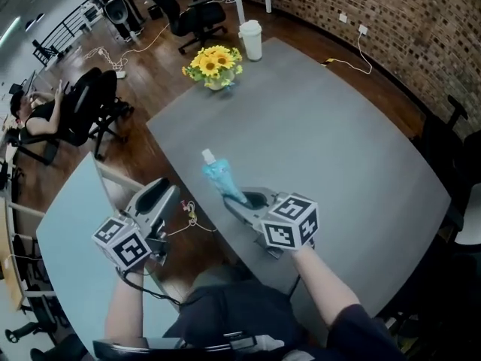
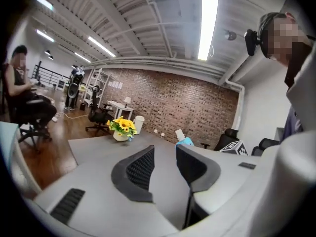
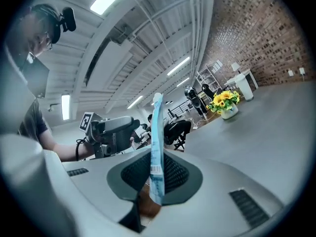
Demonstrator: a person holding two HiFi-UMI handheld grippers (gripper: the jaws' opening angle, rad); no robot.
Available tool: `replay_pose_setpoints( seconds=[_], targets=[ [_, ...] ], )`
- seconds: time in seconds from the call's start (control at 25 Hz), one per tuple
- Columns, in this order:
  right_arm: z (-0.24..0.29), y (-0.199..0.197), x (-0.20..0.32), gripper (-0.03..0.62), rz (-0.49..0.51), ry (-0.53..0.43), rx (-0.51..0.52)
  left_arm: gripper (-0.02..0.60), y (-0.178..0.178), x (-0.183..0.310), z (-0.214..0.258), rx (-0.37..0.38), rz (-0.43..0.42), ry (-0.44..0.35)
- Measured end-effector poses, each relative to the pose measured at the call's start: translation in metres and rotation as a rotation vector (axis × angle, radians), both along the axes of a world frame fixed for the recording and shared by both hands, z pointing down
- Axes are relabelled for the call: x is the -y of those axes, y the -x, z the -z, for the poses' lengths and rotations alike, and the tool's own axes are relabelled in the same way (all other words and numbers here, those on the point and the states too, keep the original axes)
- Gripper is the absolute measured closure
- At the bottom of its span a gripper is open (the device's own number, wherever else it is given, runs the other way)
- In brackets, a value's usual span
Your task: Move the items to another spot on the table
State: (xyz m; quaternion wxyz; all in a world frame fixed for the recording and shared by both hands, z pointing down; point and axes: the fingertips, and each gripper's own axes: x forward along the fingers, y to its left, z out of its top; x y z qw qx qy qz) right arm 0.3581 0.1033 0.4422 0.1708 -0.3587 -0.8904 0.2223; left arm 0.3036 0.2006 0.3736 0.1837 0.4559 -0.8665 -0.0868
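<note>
A light-blue pouch (image 1: 223,177) with a white cap stands tilted above the near-left part of the grey table (image 1: 331,149). My right gripper (image 1: 242,199) is shut on its lower end. In the right gripper view the pouch (image 3: 156,147) runs edge-on between the two pads, cap upward. My left gripper (image 1: 167,192) hovers over the gap between the two tables, left of the pouch, open with nothing between its fingers. In the left gripper view, past the open left gripper (image 2: 165,154), the pouch's cap (image 2: 179,134) shows.
A vase of yellow flowers (image 1: 215,66) and a white lidded cup (image 1: 250,40) stand at the grey table's far corner. A pale blue table (image 1: 71,254) lies at the left, with cables (image 1: 188,215) in the gap. Office chairs and a seated person (image 1: 37,115) are beyond.
</note>
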Motion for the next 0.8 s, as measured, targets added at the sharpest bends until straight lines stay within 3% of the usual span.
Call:
replay_pose_setpoints(
  seconds=[0.12, 0.32, 0.56, 0.8],
  targets=[
    [0.004, 0.001, -0.004, 0.554, 0.012, 0.051, 0.008, 0.571, -0.006, -0.030, -0.003, -0.018, 0.107, 0.070],
    [0.008, 0.005, -0.035, 0.554, 0.109, 0.077, 0.023, 0.578, -0.010, -0.064, -0.012, -0.060, 0.235, 0.141],
    [0.026, 0.016, -0.052, 0.554, 0.135, 0.102, 0.053, 0.578, 0.012, -0.064, -0.012, -0.065, 0.306, 0.120],
    [0.042, 0.022, -0.060, 0.554, 0.158, 0.115, 0.069, 0.577, 0.032, -0.055, -0.006, -0.058, 0.308, 0.053]
  ],
)
